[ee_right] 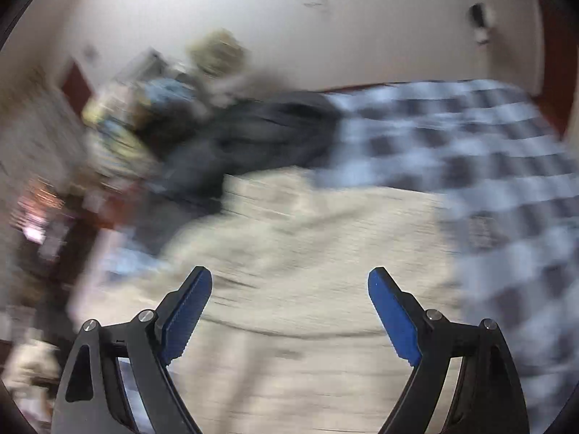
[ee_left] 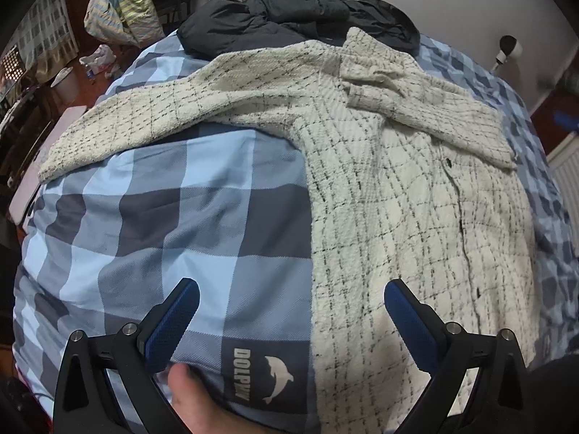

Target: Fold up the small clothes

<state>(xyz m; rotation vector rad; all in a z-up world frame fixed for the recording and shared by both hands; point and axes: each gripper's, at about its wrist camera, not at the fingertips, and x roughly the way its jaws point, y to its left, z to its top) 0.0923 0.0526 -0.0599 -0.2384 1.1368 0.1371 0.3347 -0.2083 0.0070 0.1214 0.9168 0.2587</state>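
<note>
A cream jacket with thin black checks (ee_left: 398, 188) lies spread on a blue checked bed cover (ee_left: 152, 217). One sleeve stretches out to the left (ee_left: 144, 119); the other is folded across the chest at the right. My left gripper (ee_left: 291, 296) is open and empty, hovering over the jacket's lower left edge. The right wrist view is motion-blurred: my right gripper (ee_right: 289, 282) is open and empty above the cream jacket (ee_right: 307, 238).
A dark padded coat (ee_left: 289, 14) lies heaped at the far end of the bed, beyond the jacket's collar; it shows blurred in the right wrist view (ee_right: 253, 133). A pile of striped bedding (ee_left: 123, 3) stands off the bed's far left. A bare foot (ee_left: 188, 394) shows below.
</note>
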